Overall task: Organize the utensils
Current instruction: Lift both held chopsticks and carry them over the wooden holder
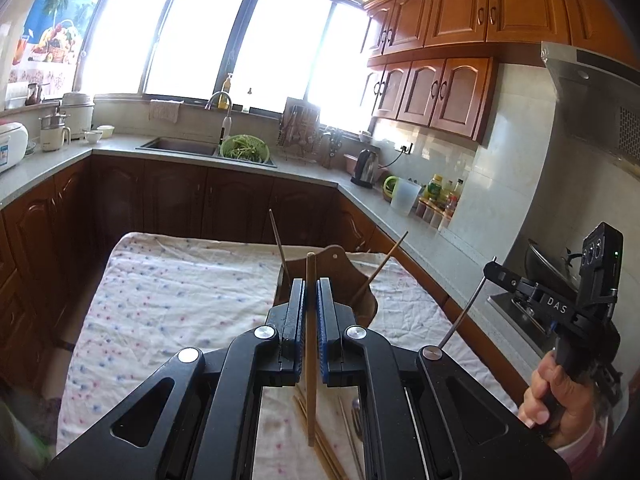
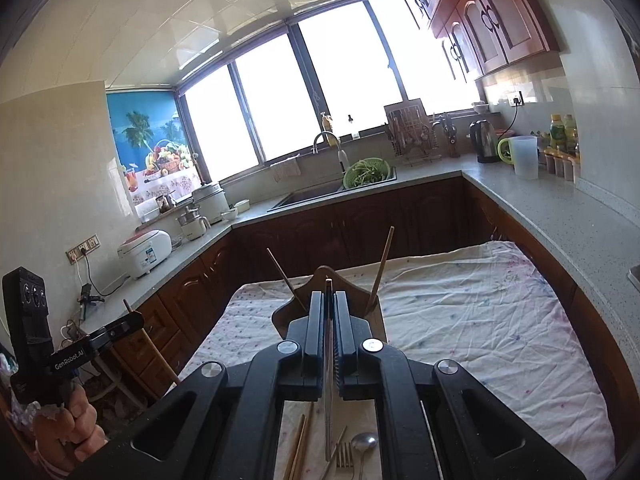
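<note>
My left gripper (image 1: 311, 286) is shut on a wooden chopstick (image 1: 310, 344) and holds it upright above the cloth-covered table (image 1: 180, 292). My right gripper (image 2: 328, 300) is shut on a metal chopstick (image 2: 328, 396), also seen in the left wrist view (image 1: 466, 308). A brown wooden utensil holder (image 1: 340, 256) stands on the table ahead, with two wooden chopsticks (image 1: 278, 240) leaning out of it; it also shows in the right wrist view (image 2: 324, 276). Loose wooden chopsticks (image 2: 298, 448), a fork (image 2: 344, 458) and a spoon (image 2: 364, 442) lie on the cloth below the grippers.
A grey counter (image 1: 420, 232) runs along the right with a plastic jug (image 1: 405, 197), bottles and a kettle (image 1: 366, 168). A sink (image 1: 180, 146) with a green colander (image 1: 244, 150) is at the back. A wok (image 1: 548, 268) sits on the stove at right.
</note>
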Demonstrator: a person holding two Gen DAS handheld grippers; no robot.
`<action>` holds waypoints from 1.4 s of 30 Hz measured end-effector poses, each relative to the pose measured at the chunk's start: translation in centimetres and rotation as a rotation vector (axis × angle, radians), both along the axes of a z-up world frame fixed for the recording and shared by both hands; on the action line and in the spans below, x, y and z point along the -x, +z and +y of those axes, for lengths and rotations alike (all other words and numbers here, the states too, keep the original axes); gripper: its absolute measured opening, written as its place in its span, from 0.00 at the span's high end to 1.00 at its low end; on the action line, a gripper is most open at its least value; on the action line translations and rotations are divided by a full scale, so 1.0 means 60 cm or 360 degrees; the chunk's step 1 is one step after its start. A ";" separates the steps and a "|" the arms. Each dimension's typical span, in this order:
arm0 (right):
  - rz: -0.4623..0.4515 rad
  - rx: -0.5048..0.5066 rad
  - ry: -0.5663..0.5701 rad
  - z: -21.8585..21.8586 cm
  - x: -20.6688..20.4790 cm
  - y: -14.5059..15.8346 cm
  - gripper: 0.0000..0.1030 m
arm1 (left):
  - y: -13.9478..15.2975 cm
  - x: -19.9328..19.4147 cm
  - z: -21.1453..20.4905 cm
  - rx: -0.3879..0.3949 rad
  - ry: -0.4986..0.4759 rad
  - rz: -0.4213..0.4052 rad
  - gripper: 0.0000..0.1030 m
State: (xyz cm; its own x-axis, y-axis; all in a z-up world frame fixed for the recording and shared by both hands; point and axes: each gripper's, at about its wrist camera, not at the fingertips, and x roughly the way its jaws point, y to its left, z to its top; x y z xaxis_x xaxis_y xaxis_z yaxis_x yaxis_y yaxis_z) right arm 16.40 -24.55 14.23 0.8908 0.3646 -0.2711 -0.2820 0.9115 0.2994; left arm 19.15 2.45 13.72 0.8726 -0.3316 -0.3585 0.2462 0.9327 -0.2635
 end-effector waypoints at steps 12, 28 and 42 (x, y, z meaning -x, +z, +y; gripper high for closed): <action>-0.0177 -0.0074 -0.0075 -0.003 -0.109 0.081 0.96 | 0.090 -0.127 0.012 0.0035 0.0097 -0.0239 0.96; -0.0164 0.0028 -0.0198 0.021 -0.202 -0.013 0.96 | -0.037 -0.278 -0.007 0.0161 0.0170 -0.0155 0.96; -0.0020 -0.0037 -0.0218 0.016 -0.223 -0.085 0.96 | -0.101 -0.296 -0.032 0.0132 0.0151 -0.0028 0.95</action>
